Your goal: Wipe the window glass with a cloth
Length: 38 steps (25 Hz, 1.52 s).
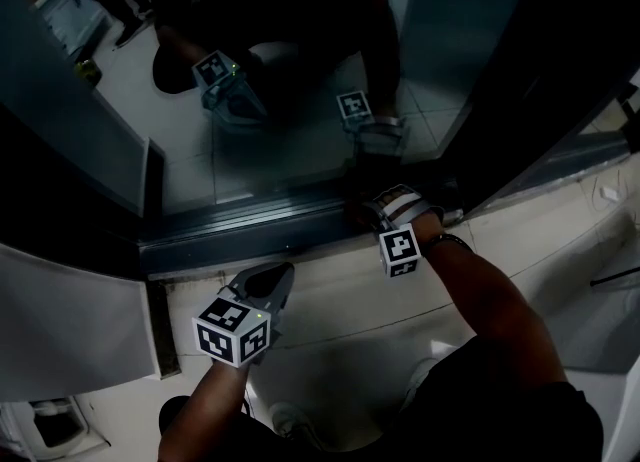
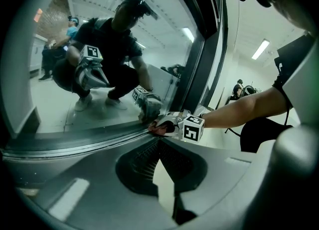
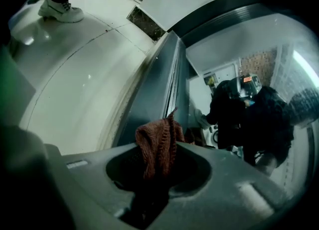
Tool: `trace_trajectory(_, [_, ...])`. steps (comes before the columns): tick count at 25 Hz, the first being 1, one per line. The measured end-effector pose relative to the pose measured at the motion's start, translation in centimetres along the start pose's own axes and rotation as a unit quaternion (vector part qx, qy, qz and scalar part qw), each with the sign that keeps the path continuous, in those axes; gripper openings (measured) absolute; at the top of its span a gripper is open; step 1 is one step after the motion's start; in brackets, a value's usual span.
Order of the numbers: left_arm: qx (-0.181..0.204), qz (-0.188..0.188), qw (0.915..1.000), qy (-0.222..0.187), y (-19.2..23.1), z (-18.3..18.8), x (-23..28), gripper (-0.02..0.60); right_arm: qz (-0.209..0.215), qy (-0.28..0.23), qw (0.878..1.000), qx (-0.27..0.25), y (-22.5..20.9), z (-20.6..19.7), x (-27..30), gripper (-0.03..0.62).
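the reddish-brown knitted cloth [image 3: 158,144] is pinched between the jaws of the right gripper [image 1: 392,206], with a bunched fold standing out past the tips. it is low down at the foot of the pane, at or just beside the dark metal bottom rail of the window frame [image 1: 250,222]. no view shows whether the cloth actually touches the large reflective window glass [image 1: 290,140].

to wipe well from here, the soft protruding fold should probably meet the glass rather than the hard jaw tips. it would be pressed lightly and flat, then drawn in overlapping strokes along the bottom edge and upward (the strip by the rail is likely where grime gathers). the clamp needs to be firm enough that the cloth does not drag out.

the left gripper [image 1: 278,275] hangs nearer the person over the pale tiled floor [image 1: 340,300], well apart from the cloth. its jaw tips are together with nothing between them.
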<state>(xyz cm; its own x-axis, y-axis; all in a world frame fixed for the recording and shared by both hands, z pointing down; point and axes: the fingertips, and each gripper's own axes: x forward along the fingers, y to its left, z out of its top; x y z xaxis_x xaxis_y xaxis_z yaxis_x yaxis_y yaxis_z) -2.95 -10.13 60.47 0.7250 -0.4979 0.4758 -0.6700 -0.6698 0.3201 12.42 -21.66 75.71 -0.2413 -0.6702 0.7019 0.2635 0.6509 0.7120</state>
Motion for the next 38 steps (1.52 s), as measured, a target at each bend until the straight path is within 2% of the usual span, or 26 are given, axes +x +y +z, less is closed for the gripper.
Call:
trace_trajectory(4, [-0.002, 0.001, 1.0, -0.004, 0.5, 0.3, -0.3, 0.017, 0.01, -0.006, 1.0, 0.019, -0.2, 0.6, -1.5, 0.074])
trace_trajectory(7, [-0.008, 0.002, 1.0, -0.004, 1.1, -0.1, -0.2, 0.017, -0.001, -0.029, 0.999, 0.042, -1.3, 1.9, -4.1, 0.074])
trace_trajectory(10, [-0.011, -0.001, 0.9999, -0.002, 1.5, -0.3, 0.1, 0.017, -0.056, -0.054, 0.995, 0.069, -5.5, 3.5, -7.9, 0.074])
trace_trajectory(13, [-0.013, -0.009, 0.9999, -0.006, 1.4, 0.0, 0.5, 0.017, -0.14, -0.078, 0.982, 0.104, -11.9, 4.8, -13.3, 0.074])
trace_trajectory(16, [-0.01, -0.016, 0.9998, -0.009, 1.2, 0.4, 0.8, 0.017, -0.198, -0.084, 0.969, 0.12, -16.8, 5.9, -18.2, 0.074])
trace_trajectory(28, [-0.013, -0.015, 0.9997, -0.013, 1.5, 0.6, 0.6, 0.017, -0.344, -0.063, 0.936, 0.04, -28.8, 7.4, -29.2, 0.074])
trace_trajectory(32, [-0.013, -0.015, 0.9997, -0.015, 1.7, 0.6, 0.7, 0.017, -0.38, -0.054, 0.924, 0.003, -31.5, 8.6, -30.8, 0.075])
trace_trajectory(38, [-0.016, -0.017, 0.9996, -0.017, 1.5, 0.9, 0.8, 0.017, -0.422, -0.044, 0.905, -0.025, -34.0, 9.5, -30.9, 0.075])
